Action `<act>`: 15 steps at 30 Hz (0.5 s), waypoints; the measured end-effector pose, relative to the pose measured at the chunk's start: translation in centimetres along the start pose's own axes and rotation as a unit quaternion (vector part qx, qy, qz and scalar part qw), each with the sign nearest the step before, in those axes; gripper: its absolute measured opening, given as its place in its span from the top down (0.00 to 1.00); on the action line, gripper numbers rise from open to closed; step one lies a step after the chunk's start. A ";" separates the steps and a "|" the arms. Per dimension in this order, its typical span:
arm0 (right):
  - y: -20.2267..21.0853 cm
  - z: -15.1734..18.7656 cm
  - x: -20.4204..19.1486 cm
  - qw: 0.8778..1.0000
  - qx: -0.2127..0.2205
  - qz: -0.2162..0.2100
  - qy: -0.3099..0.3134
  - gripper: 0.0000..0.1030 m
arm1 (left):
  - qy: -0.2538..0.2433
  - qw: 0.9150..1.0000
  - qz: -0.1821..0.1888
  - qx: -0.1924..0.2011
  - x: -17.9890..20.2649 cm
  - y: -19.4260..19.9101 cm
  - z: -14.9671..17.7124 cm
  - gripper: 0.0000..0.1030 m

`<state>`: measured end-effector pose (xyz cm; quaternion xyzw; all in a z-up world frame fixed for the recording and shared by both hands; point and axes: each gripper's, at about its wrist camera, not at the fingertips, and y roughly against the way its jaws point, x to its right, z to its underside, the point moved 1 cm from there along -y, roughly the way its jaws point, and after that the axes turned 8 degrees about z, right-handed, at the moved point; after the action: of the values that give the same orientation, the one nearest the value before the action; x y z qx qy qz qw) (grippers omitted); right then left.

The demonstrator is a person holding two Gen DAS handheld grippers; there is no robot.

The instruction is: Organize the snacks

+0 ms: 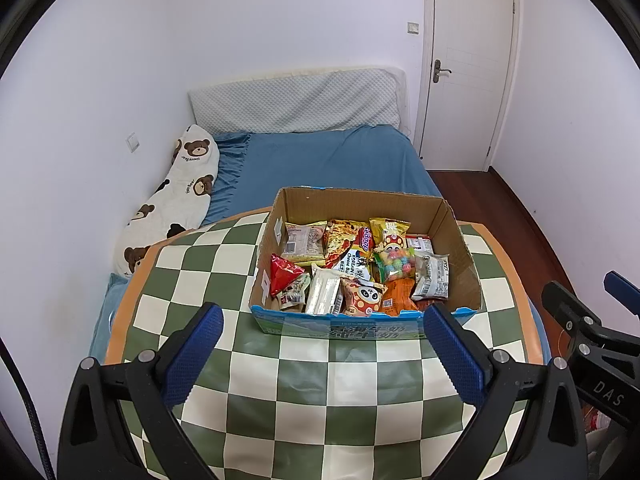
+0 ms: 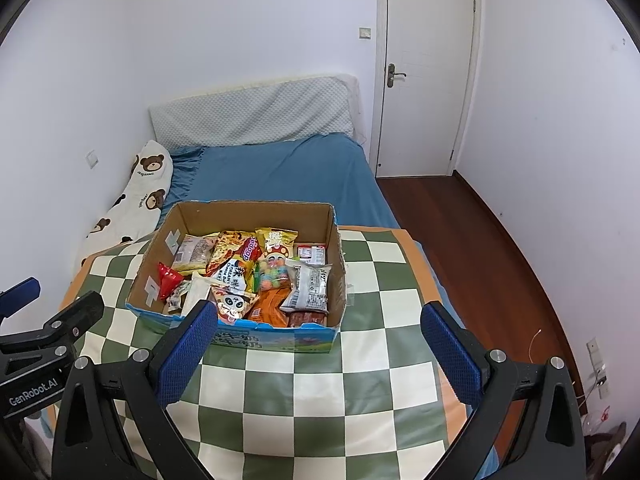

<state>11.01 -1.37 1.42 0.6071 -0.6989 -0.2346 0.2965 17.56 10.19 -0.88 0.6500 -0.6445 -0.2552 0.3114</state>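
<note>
Far left of the left wrist view, a bear-print pillow [image 1: 172,204] lies along the wall, its lower end cut off behind the checkered tablecloth [image 1: 304,380], which is green and cream with an orange border. Left gripper [image 1: 323,354] fills the bottom of the frame, jaws spread wide, nothing between the blue textured pads [image 1: 192,356]. Centre frame, the cardboard box [image 1: 460,248] sits on the cloth, open-topped, raw brown inside, blue printed front with a torn top edge. Snack packets [image 1: 352,268] are piled loose inside: red triangular pouch [image 1: 282,272] at left, panda packet [image 1: 362,298] at front, clear candy bag [image 1: 394,264]; lower layers hidden, most print unreadable. Behind, a blue bed [image 1: 328,160] with a quilted headboard pad [image 1: 296,100]. Right edge, the right gripper [image 1: 580,312] is only partly visible. In the right wrist view, the right gripper [image 2: 316,354] is also wide open and empty, with its left pad [image 2: 184,354] overlapping the box front. White door [image 2: 428,76] upper right, wooden floor [image 2: 480,260] below it.
</note>
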 end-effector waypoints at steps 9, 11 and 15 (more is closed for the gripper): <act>0.0 0.0 0.1 1.000 -0.002 0.000 0.002 0.00 | -0.003 1.000 -0.001 0.001 0.0 0.0 0.0 0.00; 0.1 0.0 0.1 1.000 -0.001 0.001 0.003 0.00 | -0.001 1.000 0.001 0.000 0.0 0.0 0.1 0.00; 0.0 0.0 0.1 1.000 -0.002 0.000 0.001 0.00 | 0.001 1.000 -0.001 0.000 -0.2 0.1 0.0 0.00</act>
<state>10.96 -1.47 1.44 0.6066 -0.6984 -0.2349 0.2984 17.49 10.39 -0.76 0.6504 -0.6438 -0.2550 0.3120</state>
